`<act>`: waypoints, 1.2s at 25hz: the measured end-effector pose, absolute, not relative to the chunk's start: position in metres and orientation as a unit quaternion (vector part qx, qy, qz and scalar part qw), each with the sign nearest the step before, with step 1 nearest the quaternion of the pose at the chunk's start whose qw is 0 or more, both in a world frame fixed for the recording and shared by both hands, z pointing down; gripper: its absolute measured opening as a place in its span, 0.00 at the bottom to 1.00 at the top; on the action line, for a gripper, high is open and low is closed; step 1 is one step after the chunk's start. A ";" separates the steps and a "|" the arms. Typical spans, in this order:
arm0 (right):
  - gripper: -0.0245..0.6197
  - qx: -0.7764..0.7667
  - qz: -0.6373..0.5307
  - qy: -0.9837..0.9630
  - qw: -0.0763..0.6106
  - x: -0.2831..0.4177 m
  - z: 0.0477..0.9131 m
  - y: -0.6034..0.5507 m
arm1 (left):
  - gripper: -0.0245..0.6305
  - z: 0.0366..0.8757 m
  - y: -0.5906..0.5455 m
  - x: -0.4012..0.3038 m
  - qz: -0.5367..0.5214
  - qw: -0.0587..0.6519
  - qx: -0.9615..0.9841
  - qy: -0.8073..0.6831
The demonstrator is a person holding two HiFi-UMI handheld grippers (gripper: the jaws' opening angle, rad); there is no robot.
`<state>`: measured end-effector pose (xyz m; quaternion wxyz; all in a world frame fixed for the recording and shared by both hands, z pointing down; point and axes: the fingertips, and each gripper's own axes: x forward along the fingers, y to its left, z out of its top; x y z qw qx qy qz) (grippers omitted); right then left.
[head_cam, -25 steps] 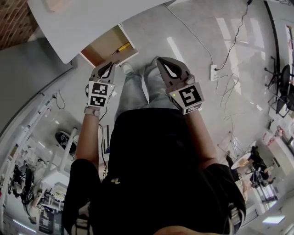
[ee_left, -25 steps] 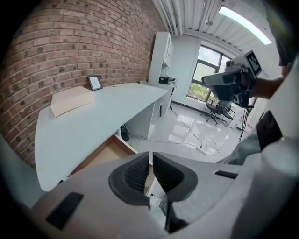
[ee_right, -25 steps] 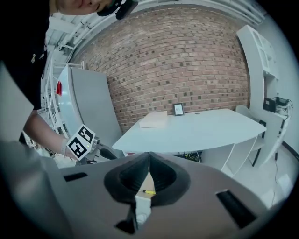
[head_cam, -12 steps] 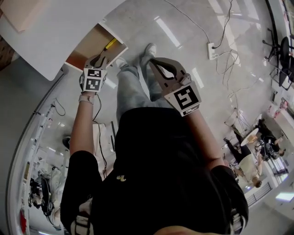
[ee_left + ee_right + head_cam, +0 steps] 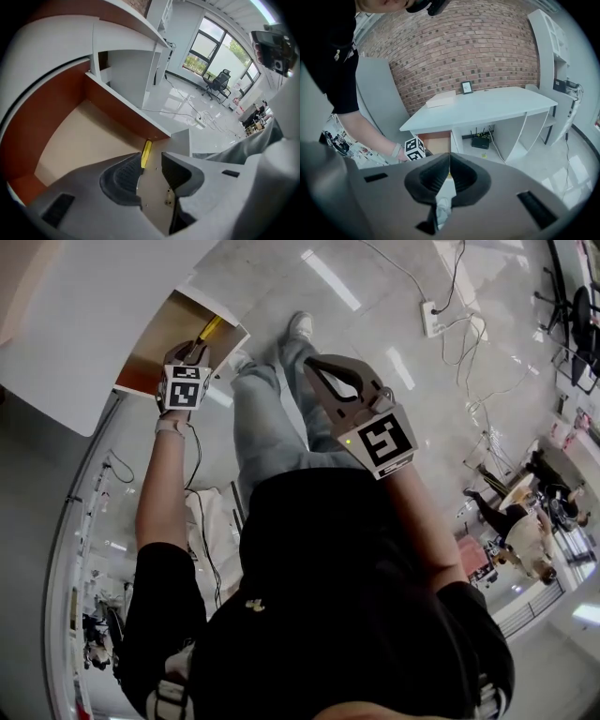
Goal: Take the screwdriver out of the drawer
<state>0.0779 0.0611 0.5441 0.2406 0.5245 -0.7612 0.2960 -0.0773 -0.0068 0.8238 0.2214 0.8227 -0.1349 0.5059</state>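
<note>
The left gripper point(image 5: 190, 350) dips into the open drawer point(image 5: 159, 348), jaws just opening and empty, near the yellow screwdriver point(image 5: 208, 329). The right gripper point(image 5: 311, 364) hangs over the person's legs point(image 5: 267, 418).

1. no words, brands or numbers can be read anywhere.
2. the marker cube point(image 5: 183, 390) on the left gripper point(image 5: 193, 351) and the second cube point(image 5: 382, 440) on the right gripper point(image 5: 312, 362) show only black-and-white square patterns.
3. the framed card point(image 5: 466, 87) on the counter point(image 5: 497, 105) is too small to read.
</note>
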 end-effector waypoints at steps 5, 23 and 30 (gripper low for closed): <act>0.06 0.533 0.317 -0.746 0.241 0.087 0.566 0.067 | 0.22 0.859 -0.014 -0.071 0.531 0.214 0.810 -0.123; 0.06 0.554 0.371 -0.706 0.240 0.104 0.607 0.095 | 0.22 0.936 -0.012 -0.047 0.586 0.182 0.787 -0.064; 0.06 0.558 0.375 -0.702 0.235 0.102 0.608 0.095 | 0.22 0.946 -0.015 -0.047 0.598 0.172 0.781 -0.061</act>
